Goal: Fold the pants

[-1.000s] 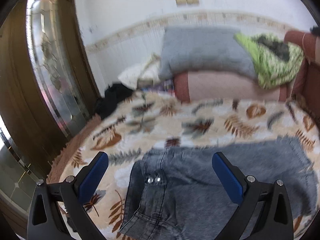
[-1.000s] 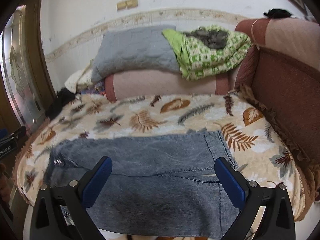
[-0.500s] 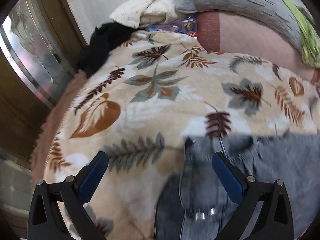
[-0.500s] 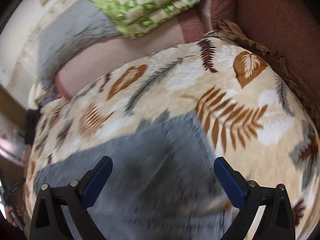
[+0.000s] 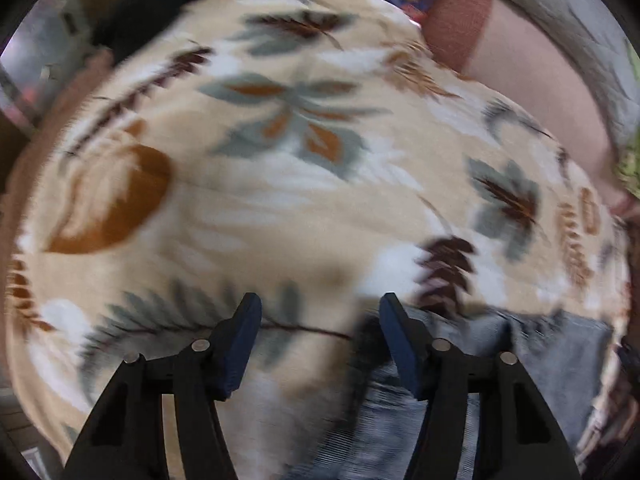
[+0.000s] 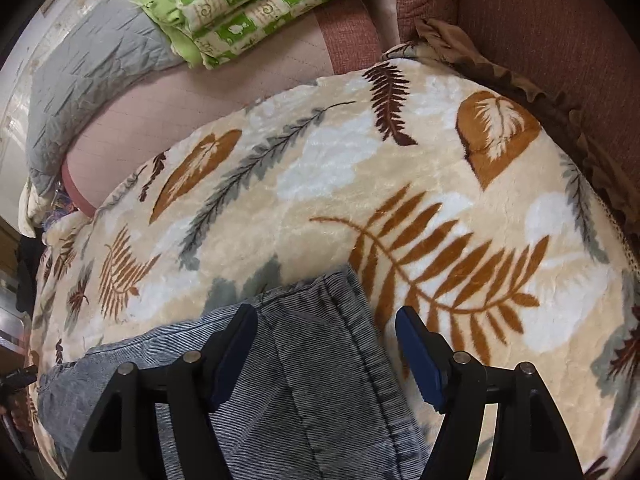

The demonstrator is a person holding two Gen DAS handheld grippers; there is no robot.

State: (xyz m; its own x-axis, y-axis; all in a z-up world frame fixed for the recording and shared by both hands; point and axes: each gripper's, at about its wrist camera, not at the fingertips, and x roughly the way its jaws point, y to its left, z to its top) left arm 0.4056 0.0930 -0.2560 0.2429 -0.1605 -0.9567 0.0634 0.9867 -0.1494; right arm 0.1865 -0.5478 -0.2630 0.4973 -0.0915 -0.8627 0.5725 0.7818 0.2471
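The left gripper [image 5: 320, 312] stands with its blue-padded jaws apart and nothing between them, low over the leaf-print blanket [image 5: 280, 184]. This view is blurred. The grey pants [image 5: 560, 352] lie on the blanket to the right of the gripper; their near left corner reaches the right finger, but whether it touches is unclear. From that corner the cloth runs off to the right. Beyond the blanket sit a pink bolster [image 5: 532, 80] and a grey quilt [image 5: 580, 20] above it, with a dark garment [image 5: 152, 4] at the blanket's far left edge.

In the right wrist view, the right gripper [image 6: 326, 326] is likewise parted and holds nothing. The pants [image 6: 320, 360] lie flat on the blanket [image 6: 360, 184], their hemmed end corner just past the fingers, the hem seam passing between them. The long axis runs away leftward from that corner. Behind the blanket are the bolster [image 6: 200, 92], the quilt [image 6: 88, 72], a green-patterned cover [image 6: 248, 4], and a reddish-brown sofa arm [image 6: 560, 40] on the right.
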